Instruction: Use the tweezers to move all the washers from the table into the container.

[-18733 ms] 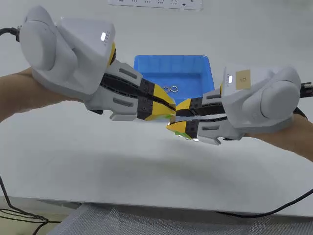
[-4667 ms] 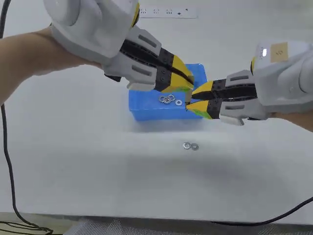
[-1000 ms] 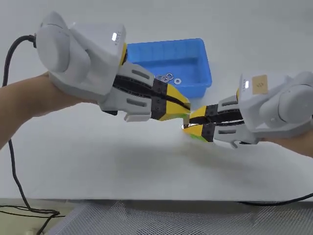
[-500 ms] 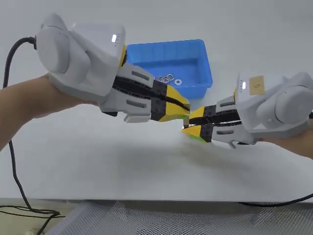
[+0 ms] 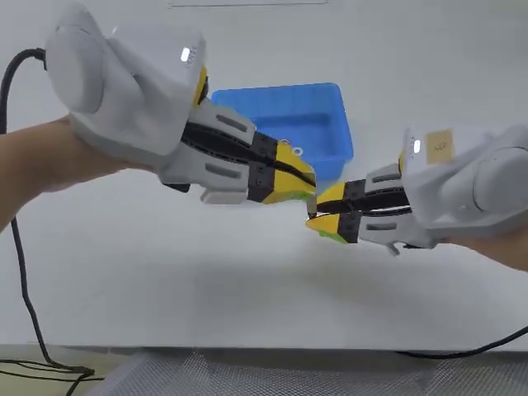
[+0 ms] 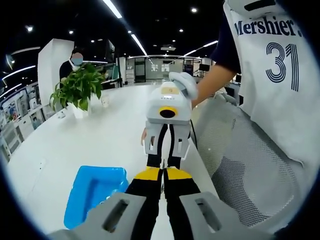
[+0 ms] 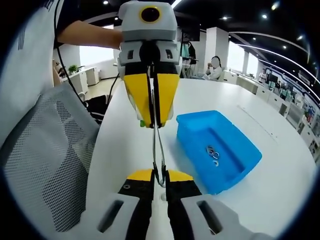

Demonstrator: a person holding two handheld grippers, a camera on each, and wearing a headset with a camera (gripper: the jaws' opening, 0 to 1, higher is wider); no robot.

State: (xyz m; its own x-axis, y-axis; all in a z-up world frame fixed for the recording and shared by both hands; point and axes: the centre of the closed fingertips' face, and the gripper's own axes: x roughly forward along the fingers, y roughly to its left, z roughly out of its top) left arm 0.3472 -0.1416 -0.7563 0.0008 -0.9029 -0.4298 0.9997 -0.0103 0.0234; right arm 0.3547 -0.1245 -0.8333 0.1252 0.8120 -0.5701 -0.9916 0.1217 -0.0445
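My left gripper (image 5: 310, 183) and right gripper (image 5: 312, 219) meet tip to tip over the white table, in front of the blue container (image 5: 318, 111). Thin metal tweezers (image 7: 158, 150) run from the left gripper's (image 7: 152, 122) shut yellow jaws down into the right gripper's (image 7: 159, 180) shut jaws. Several washers (image 7: 212, 151) lie inside the container (image 7: 197, 160), and a few washers (image 5: 293, 151) show beside the left gripper. In the head view the grippers hide the table beneath their tips. The left gripper (image 6: 162, 175) faces the right one, with the container (image 6: 92, 192) to its lower left.
A black cable (image 5: 12, 247) trails off the left side of the table. A mesh chair (image 7: 45, 165) sits by the table's front edge. The person in a numbered jersey (image 6: 270, 75) stands close. A potted plant (image 6: 77, 90) stands far back.
The head camera has shifted, so the container sits a little higher in the picture. Both grippers stay tip to tip, with no clear move of their own.
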